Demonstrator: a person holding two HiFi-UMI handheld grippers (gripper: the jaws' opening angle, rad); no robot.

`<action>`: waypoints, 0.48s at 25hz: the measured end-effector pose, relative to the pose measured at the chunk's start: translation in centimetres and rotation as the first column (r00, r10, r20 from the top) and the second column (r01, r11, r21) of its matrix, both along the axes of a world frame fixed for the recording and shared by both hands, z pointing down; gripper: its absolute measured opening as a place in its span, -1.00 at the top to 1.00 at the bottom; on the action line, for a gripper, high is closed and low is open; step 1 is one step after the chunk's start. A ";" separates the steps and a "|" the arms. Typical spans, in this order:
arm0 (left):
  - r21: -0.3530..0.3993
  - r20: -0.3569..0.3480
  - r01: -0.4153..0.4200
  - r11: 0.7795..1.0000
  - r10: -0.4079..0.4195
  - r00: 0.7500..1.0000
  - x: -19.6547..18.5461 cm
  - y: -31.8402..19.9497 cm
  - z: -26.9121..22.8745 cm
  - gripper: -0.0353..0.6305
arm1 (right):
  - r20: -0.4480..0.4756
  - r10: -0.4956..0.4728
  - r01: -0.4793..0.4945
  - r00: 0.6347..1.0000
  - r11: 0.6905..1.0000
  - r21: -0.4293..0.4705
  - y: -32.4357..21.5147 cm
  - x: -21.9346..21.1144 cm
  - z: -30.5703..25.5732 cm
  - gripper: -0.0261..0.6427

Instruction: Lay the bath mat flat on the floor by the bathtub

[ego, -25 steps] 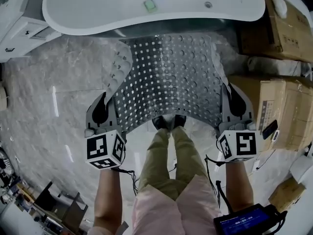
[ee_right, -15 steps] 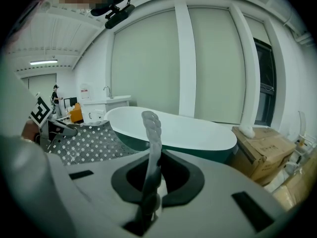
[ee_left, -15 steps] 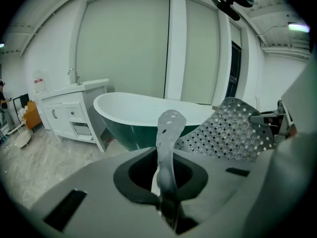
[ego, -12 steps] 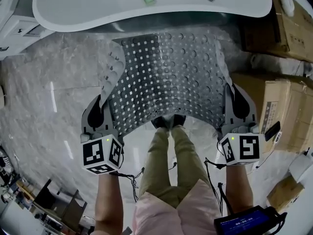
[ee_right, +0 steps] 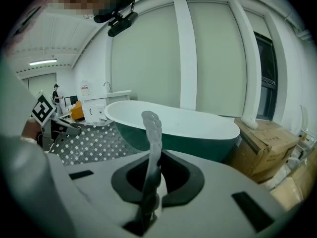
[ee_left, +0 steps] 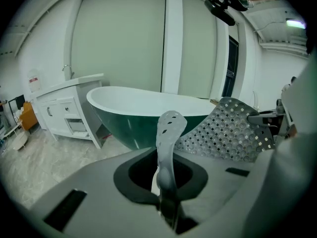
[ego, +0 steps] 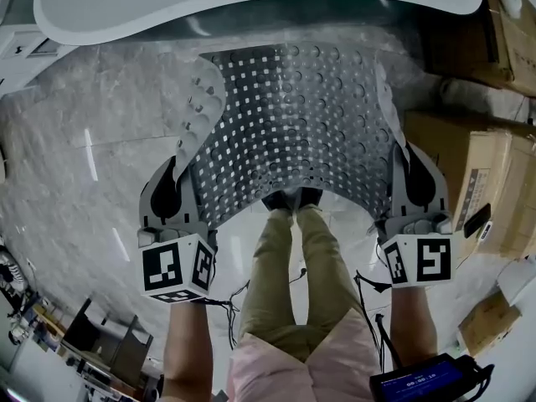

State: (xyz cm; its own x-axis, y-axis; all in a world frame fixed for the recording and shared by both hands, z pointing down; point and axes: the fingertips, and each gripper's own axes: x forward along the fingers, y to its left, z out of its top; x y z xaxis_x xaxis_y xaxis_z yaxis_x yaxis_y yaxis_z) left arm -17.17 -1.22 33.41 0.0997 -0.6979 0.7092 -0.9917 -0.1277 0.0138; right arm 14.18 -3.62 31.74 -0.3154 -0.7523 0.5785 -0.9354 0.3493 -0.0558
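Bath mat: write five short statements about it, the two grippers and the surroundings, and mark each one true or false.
1. The left gripper is shut on one side edge of the bath mat. True.
2. The right gripper is open and empty. False: its jaws are shut on the mat's other side edge.
3. The mat lies flat on the floor. False: it hangs between the two grippers, with its side edges curled upward.
4. The bathtub stands just beyond the mat's far edge. True.
5. Cardboard boxes stand on the person's left. False: they are on the person's right, beside the right gripper.
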 end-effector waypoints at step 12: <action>-0.005 -0.008 -0.012 1.000 0.012 1.000 1.5 -0.2 1.2 0.77 | 0.006 0.041 -0.041 0.999 0.999 -0.011 0.9 1.9 1.8 0.84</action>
